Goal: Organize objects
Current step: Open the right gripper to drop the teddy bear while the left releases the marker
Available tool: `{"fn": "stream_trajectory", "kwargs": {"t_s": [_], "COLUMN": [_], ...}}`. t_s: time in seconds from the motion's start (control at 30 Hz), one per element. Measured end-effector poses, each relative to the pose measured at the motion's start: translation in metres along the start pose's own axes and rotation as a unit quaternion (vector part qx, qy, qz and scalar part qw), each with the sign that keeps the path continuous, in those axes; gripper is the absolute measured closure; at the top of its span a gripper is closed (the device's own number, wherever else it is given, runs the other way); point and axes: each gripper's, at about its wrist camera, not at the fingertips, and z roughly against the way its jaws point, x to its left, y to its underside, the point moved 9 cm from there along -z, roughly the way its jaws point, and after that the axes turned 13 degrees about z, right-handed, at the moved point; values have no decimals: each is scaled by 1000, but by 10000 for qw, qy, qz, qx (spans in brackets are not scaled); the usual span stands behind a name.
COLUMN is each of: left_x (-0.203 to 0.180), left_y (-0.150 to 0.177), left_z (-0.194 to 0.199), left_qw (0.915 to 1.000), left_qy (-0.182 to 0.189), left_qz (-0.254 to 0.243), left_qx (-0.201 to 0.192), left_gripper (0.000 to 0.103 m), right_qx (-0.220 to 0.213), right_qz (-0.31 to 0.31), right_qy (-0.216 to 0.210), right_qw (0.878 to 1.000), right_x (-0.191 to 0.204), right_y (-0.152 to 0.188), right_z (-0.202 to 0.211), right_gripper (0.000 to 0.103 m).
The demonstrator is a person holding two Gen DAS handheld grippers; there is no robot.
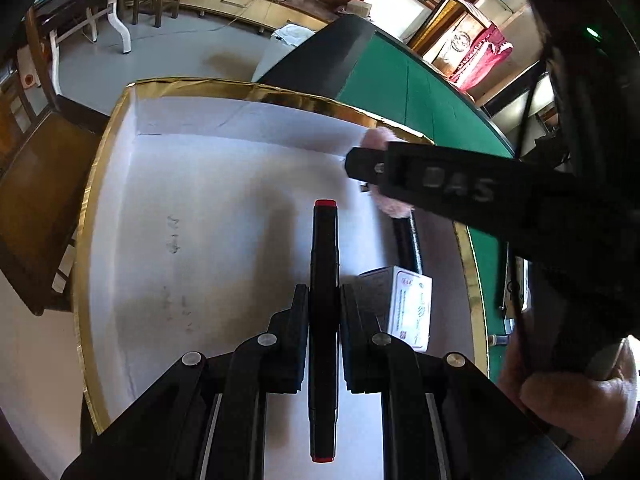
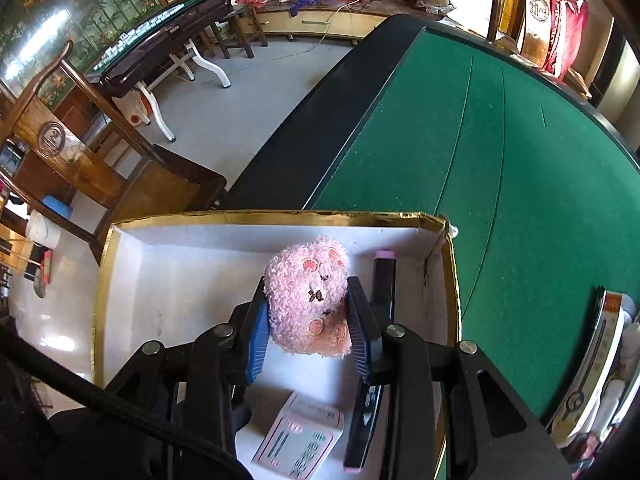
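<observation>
A gold-rimmed white box [image 1: 120,128] stands on the green table [image 1: 384,76]. My left gripper [image 1: 324,300] is shut on a black marker with red caps [image 1: 325,248], held over the box floor. My right gripper [image 2: 308,312] is shut on a pink plush toy [image 2: 306,288] over the box [image 2: 168,264]; it shows in the left wrist view [image 1: 360,166] with the plush [image 1: 378,138] at the box's right side. A white and pink carton [image 1: 410,306] and a black marker with pink caps [image 2: 383,276] lie in the box; the carton also shows in the right wrist view [image 2: 300,440].
A stack of boxed goods [image 2: 600,360] lies on the green felt [image 2: 480,160] to the right of the box. Wooden chairs [image 2: 80,152] and another table [image 2: 160,28] stand on the floor beyond the left edge. A hand [image 1: 580,400] holds the right gripper.
</observation>
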Motion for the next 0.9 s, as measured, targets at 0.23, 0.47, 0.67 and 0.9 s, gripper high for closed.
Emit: {"fn": "stream_trajectory", "kwargs": {"t_s": [0.23, 0.47, 0.67, 0.9], "left_x": [-9, -8, -9, -22], "left_y": [-1, -1, 7, 22], "left_z": [-6, -2, 14, 20], "left_qw": [9998, 9993, 9992, 9992], "left_qy": [191, 325, 366, 385], "left_qz": [21, 169, 162, -103], "left_qx": [30, 75, 28, 44], "left_gripper": [92, 86, 84, 84], "right_qx": [180, 138, -108, -287], "right_qz": [-39, -260, -394, -579], "right_qy": [17, -127, -236, -265], "right_qw": [9998, 9995, 9989, 9976], "right_x": [-8, -20, -24, -24], "right_y": [6, 12, 22, 57], "right_z": [-11, 3, 32, 60], "right_gripper": [68, 58, 57, 54]}}
